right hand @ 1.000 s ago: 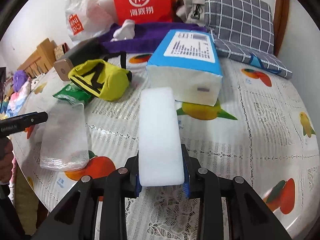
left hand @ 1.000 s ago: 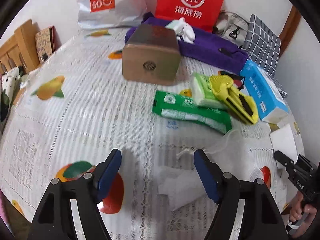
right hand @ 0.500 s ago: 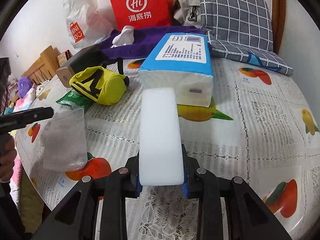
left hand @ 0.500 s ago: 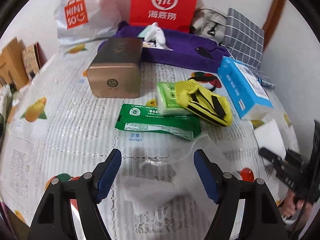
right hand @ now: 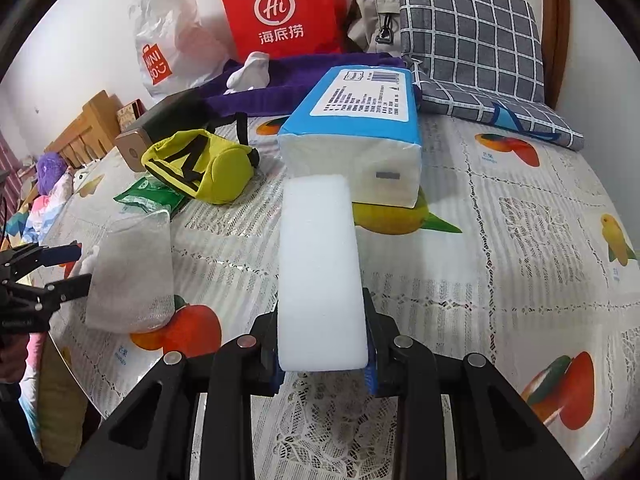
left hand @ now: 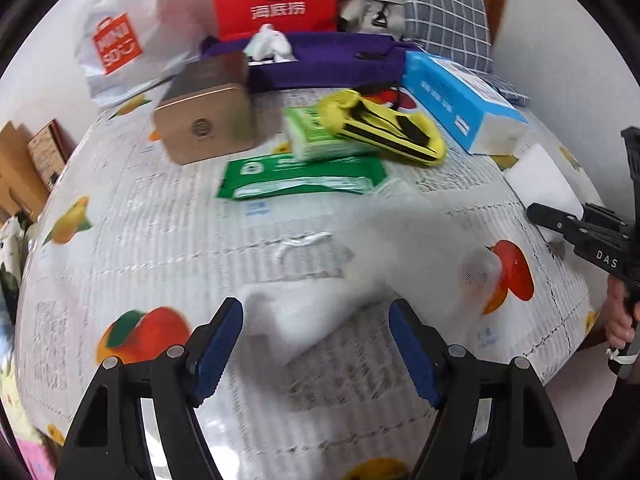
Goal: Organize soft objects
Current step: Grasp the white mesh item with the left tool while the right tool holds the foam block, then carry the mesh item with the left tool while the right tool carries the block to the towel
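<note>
Right gripper (right hand: 323, 364) pinches white sponge (right hand: 320, 272); left gripper (left hand: 312, 344) spread over mesh bag (left hand: 320, 304) near table edge.

The clear mesh bag (left hand: 392, 264) at centre of the left wrist view is smeared by motion blur; its outline cannot be traced. The near end of the white foam block (right hand: 322, 276) is hidden between the fingers. A hand (left hand: 620, 320) is cut off at the right edge.

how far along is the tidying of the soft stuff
Nothing looks sorted yet. The right hand-held gripper is clamped on the white sponge block. The left hand-held gripper is open over the clear mesh bag. Yellow pouch and green wipes pack remain loose.
</note>
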A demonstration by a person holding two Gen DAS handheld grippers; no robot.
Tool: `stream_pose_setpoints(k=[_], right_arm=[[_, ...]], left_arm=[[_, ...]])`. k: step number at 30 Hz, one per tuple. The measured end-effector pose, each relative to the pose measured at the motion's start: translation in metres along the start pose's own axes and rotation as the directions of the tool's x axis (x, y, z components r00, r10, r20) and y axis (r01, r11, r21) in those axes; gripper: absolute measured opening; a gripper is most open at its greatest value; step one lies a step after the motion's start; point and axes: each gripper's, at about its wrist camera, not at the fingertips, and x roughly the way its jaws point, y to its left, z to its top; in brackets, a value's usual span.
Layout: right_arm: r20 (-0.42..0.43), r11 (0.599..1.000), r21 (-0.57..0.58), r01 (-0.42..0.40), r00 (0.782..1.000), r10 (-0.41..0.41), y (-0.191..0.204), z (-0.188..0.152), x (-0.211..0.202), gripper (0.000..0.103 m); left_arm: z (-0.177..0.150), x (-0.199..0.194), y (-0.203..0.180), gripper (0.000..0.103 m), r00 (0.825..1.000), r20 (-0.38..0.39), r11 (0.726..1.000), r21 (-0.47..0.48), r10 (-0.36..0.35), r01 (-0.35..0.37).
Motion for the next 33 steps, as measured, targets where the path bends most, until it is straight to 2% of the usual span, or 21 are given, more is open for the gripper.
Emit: stream_pose_setpoints(k=[4, 6, 8, 9, 11, 14, 18, 23, 33], right_arm=[[-0.007, 1.0, -0.004, 0.016, 1.0, -0.016, 0.003, 0.0, 0.001, 0.03], [-0.011, 1.0, -0.009, 0.027, 1.0, -0.027, 0.004, 0.0, 0.002, 0.03], [-0.016, 0.999, -0.012, 0.038, 0.999, -0.038, 0.005, 0.001, 0.002, 0.03], [-0.019, 0.999, -0.013, 0.042, 0.999, -0.042, 0.005, 0.001, 0.002, 0.03], [-0.027, 0.999, -0.013, 0.053, 0.998, -0.054, 0.006, 0.002, 0.003, 0.03], [-0.043, 0.998, -0.008, 0.064, 0.997, -0.064, 0.007, 0.005, 0.003, 0.03], [-0.052, 0.997, -0.001, 0.075, 0.996, -0.075, 0.01, 0.008, 0.001, 0.029], [-0.036, 0.998, -0.003, 0.063, 0.997, -0.063, 0.016, 0.019, -0.012, 0.029], [0.029, 0.999, 0.001, 0.032, 0.999, -0.032, 0.026, 0.046, -0.042, 0.029]], left_arm=[[0.008, 0.013, -0.01, 0.074, 1.0, 0.015, 1.0, 0.005, 0.016, -0.016], [0.012, 0.016, -0.012, 0.071, 1.0, 0.031, 1.0, -0.004, -0.001, 0.001], [0.013, 0.015, -0.012, 0.043, 0.998, 0.059, 1.0, -0.012, 0.014, -0.013], [0.014, 0.015, -0.012, 0.038, 0.997, 0.066, 1.0, -0.008, 0.03, -0.03], [0.013, 0.012, -0.008, 0.018, 0.998, 0.061, 1.0, -0.011, -0.004, 0.005], [0.013, 0.009, 0.006, 0.015, 0.997, 0.047, 0.997, -0.055, -0.056, 0.059], [0.007, 0.003, 0.029, 0.014, 0.998, 0.055, 0.992, -0.118, -0.031, 0.037], [0.002, -0.007, 0.055, 0.014, 0.996, 0.079, 0.981, -0.189, -0.038, 0.053], [0.014, -0.026, 0.08, 0.014, 0.99, 0.132, 0.965, -0.25, -0.044, 0.076]])
